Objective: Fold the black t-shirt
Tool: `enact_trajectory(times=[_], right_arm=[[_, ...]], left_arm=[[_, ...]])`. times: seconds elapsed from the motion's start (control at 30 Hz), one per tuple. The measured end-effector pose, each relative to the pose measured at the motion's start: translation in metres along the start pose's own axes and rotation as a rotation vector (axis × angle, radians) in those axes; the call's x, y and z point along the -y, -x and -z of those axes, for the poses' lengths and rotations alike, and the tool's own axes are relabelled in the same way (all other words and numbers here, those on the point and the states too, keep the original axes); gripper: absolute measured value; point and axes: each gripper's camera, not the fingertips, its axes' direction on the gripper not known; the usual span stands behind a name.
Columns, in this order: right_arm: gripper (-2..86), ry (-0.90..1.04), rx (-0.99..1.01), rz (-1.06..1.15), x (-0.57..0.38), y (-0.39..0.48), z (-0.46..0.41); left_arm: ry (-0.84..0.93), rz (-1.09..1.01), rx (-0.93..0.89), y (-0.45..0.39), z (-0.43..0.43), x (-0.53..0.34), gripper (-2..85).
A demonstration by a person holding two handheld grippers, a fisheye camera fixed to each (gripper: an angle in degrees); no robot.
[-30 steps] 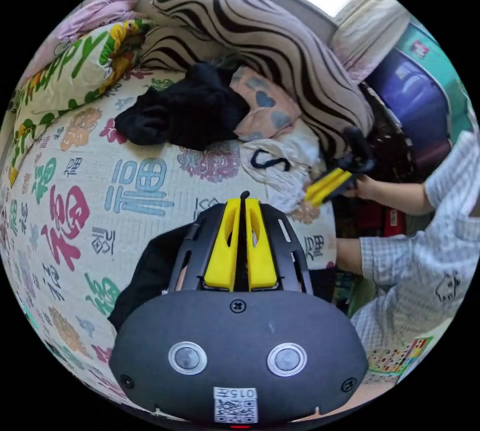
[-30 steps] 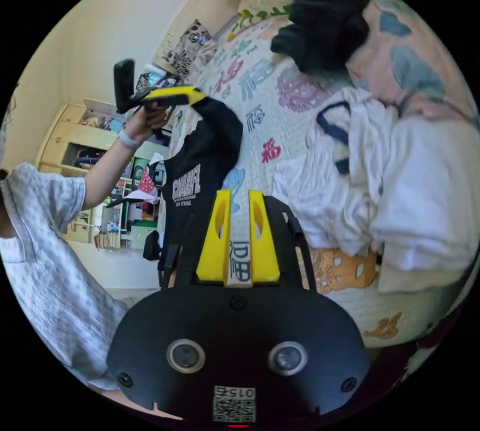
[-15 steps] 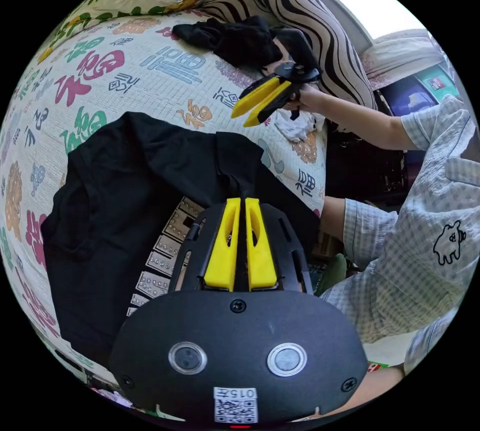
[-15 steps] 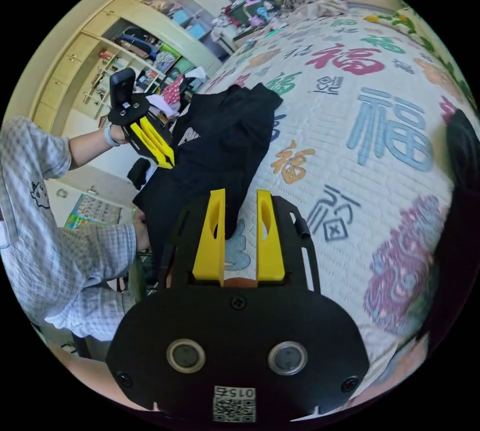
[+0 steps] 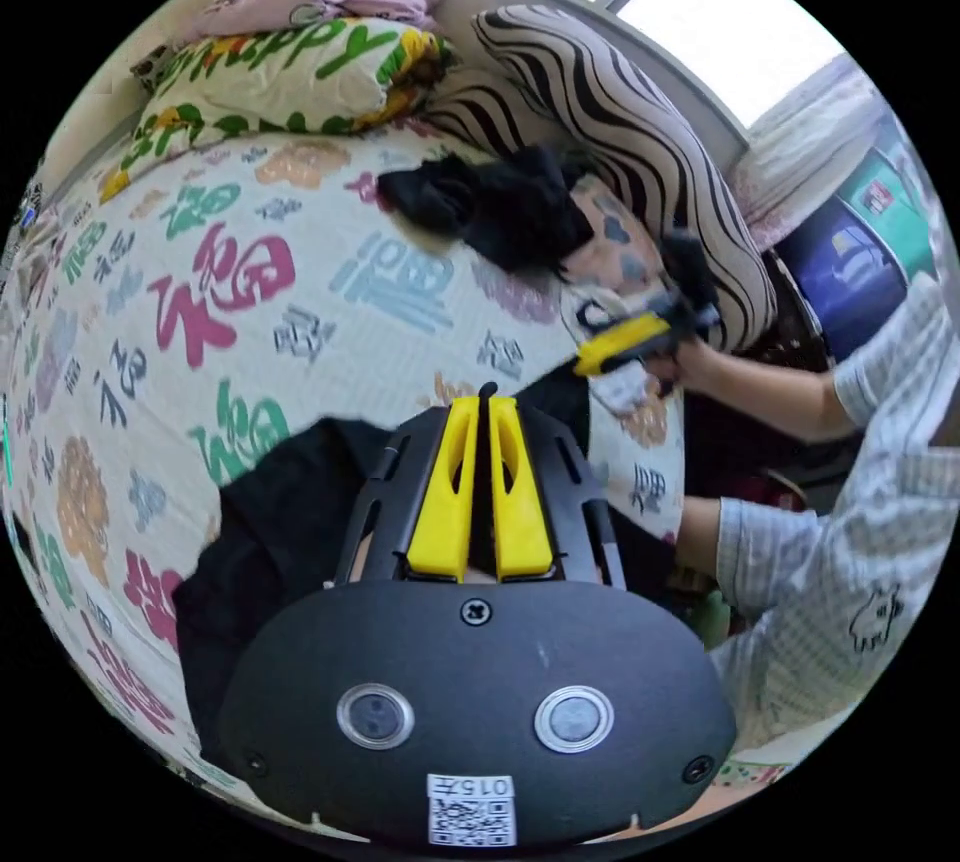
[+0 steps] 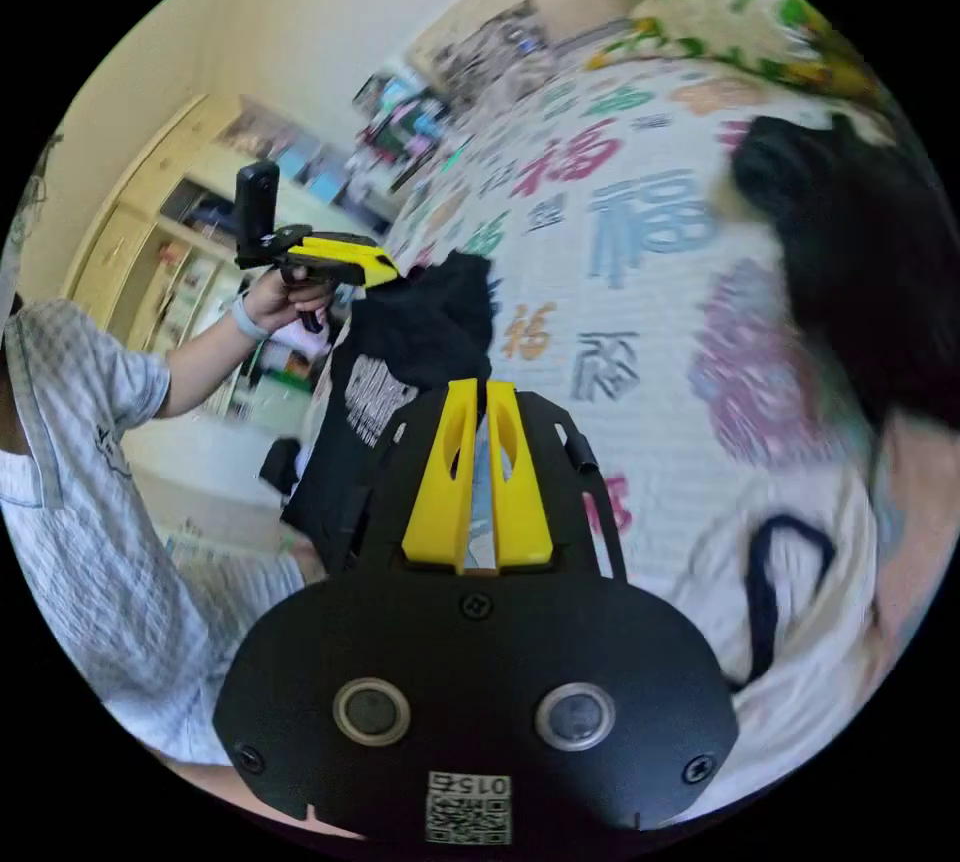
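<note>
Spreading seems the step in hand: left gripper (image 5: 481,402) pinches the black t-shirt (image 6: 405,372) above the bed's (image 5: 300,302) near edge, right gripper (image 6: 480,392), nearly closed, empty, should next take another corner.

Daylight, bright and even, entered through the window (image 5: 700,12), which was blown out to white in the left gripper view. Shadows on the bed cover (image 5: 200,302) were soft. Fisheye curvature bent all edges within a black circular surround. The right gripper view showed motion blur, heaviest over the shelves (image 6: 200,232) and white clothes (image 6: 800,582).
</note>
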Motion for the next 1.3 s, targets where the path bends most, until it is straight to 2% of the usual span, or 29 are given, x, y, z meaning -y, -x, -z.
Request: enact_trajectory(times=[0.13, 0.23, 0.3, 0.37, 0.47, 0.6, 0.73, 0.87, 0.93, 1.0, 1.03, 1.1, 1.2, 1.3], right_arm=[[0.5, -0.134, -0.071, -0.211, -0.039, -0.006, 0.002], [0.4, -0.177, -0.120, -0.320, -0.050, -0.007, -0.015], [0.4, -0.194, -0.130, -0.377, -0.054, -0.008, -0.027], [0.4, -0.205, -0.124, -0.433, -0.056, -0.008, -0.043], [0.5, -0.196, -0.114, -0.461, -0.054, -0.005, -0.063], [0.5, -0.189, -0.096, -0.451, -0.050, 0.003, -0.082], [0.6, -0.144, -0.177, -0.433, -0.041, 0.023, -0.094], [1.6, -0.080, -0.258, -0.295, -0.009, 0.073, -0.111], [2.2, -0.052, -0.254, -0.184, 0.018, 0.106, -0.133], [3.0, -0.015, -0.229, -0.066, 0.049, 0.143, -0.165], [3.6, 0.007, -0.197, 0.010, 0.071, 0.169, -0.191], [4.6, 0.054, -0.124, 0.098, 0.104, 0.206, -0.238], [5.7, 0.159, -0.003, 0.236, 0.157, 0.273, -0.328], [5.9, 0.258, 0.037, 0.366, 0.200, 0.341, -0.425]], left_arm=[[-0.043, -0.048, -0.048, -0.005, -0.034, 0.045, 0.2], [0.079, -0.104, -0.045, -0.020, -0.080, 0.062, 0.1], [0.194, -0.138, 0.027, -0.033, -0.110, 0.055, 0.1], [0.214, -0.147, 0.085, -0.039, -0.115, 0.041, 0.1], [0.125, -0.091, 0.106, -0.036, -0.093, 0.017, 0.0], [-0.014, -0.002, -0.101, -0.022, -0.042, -0.013, 0.5], [-0.196, 0.077, -0.208, -0.015, 0.031, -0.065, 1.5], [-0.322, 0.218, -0.178, 0.004, 0.137, -0.186, 2.3], [-0.327, 0.343, -0.107, 0.021, 0.185, -0.258, 2.5], [-0.327, 0.563, 0.014, 0.048, 0.253, -0.369, 2.9], [-0.328, 0.623, 0.046, 0.055, 0.271, -0.398, 3.1], [-0.326, 0.870, 0.200, 0.076, 0.342, -0.519, 3.9], [-0.346, 1.135, 0.357, 0.095, 0.422, -0.658, 5.4], [-0.434, 1.298, 0.395, 0.120, 0.482, -0.769, 6.3]])
